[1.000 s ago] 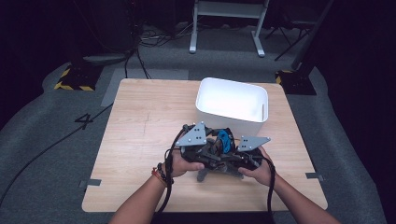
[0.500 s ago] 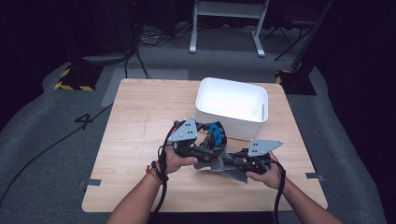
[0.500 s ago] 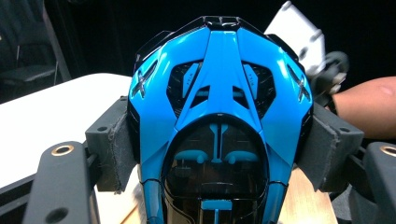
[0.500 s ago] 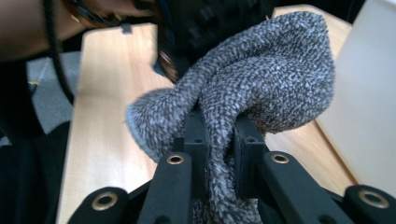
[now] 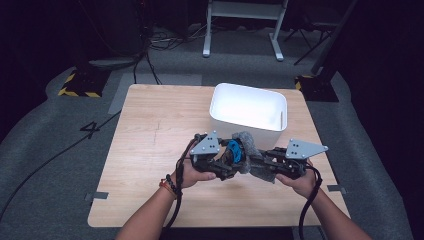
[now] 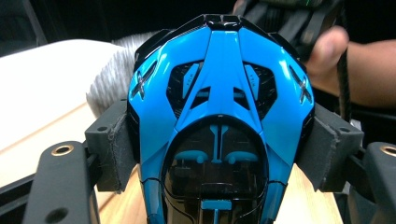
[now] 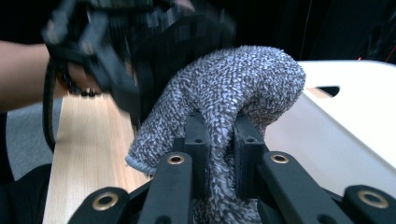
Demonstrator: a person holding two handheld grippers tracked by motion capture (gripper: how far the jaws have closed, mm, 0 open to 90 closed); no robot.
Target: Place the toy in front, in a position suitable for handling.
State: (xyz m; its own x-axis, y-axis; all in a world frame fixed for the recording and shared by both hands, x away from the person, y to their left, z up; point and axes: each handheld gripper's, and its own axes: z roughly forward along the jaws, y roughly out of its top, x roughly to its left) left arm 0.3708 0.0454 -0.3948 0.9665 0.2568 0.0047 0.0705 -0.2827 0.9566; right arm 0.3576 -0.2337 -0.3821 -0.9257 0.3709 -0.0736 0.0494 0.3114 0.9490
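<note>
Near the table's (image 5: 150,200) front edge, the left gripper (image 6: 219,140) clamps a blue-and-black toy (image 6: 219,93) between its pads. Just right, the right gripper (image 7: 219,140) pinches a grey cloth (image 7: 233,84), apparently touching the toy. Behind stands a white bin (image 5: 248,106).

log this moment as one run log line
left gripper: shut on blue toy car | right gripper: shut on grey cloth | cloth against car | white bin behind

In the right gripper view the left gripper (image 7: 135,60) at 11 o'clock is blurred. The cloth (image 7: 224,112) runs off the bottom edge. In the left gripper view the toy (image 6: 217,116) hides most of the cloth and is cut off at 6 o'clock.
</note>
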